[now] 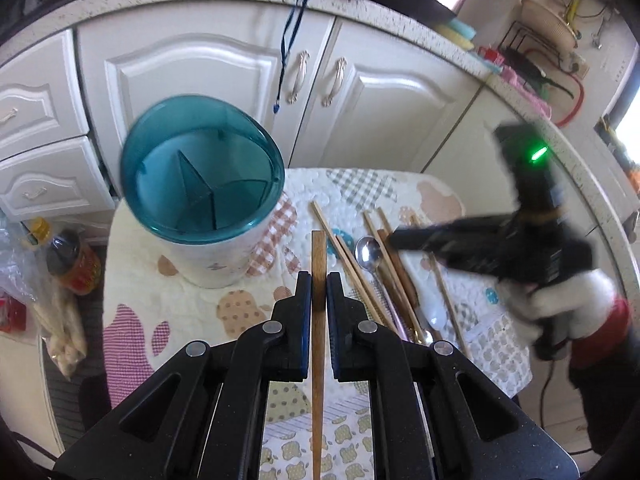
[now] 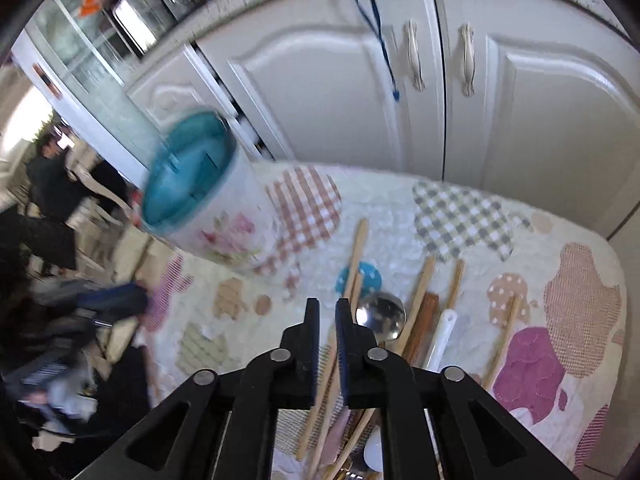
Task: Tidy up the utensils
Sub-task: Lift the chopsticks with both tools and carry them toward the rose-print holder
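My left gripper [image 1: 319, 280] is shut on a wooden chopstick [image 1: 319, 248], which runs straight up between the pads, lifted above the patchwork-covered table [image 1: 160, 300]. The white floral utensil holder [image 1: 208, 264] with a teal divided insert stands just left of it, and shows in the right wrist view as holder [image 2: 232, 228]. My right gripper [image 2: 328, 308] hovers over the heap of chopsticks [image 2: 418, 296], its jaws a narrow gap apart with nothing pressed between them. It is blurred in the left wrist view as right gripper [image 1: 396, 237]. A metal spoon [image 2: 380, 316] and a white spoon [image 2: 440, 336] lie in the heap.
White cabinet doors [image 1: 224, 92] stand right behind the small table, with a blue cord [image 1: 294, 40] hanging from the counter. A sauce bottle [image 1: 74, 264] and plastic bags sit on the floor at left. A white-gloved hand [image 1: 568, 300] holds the right gripper.
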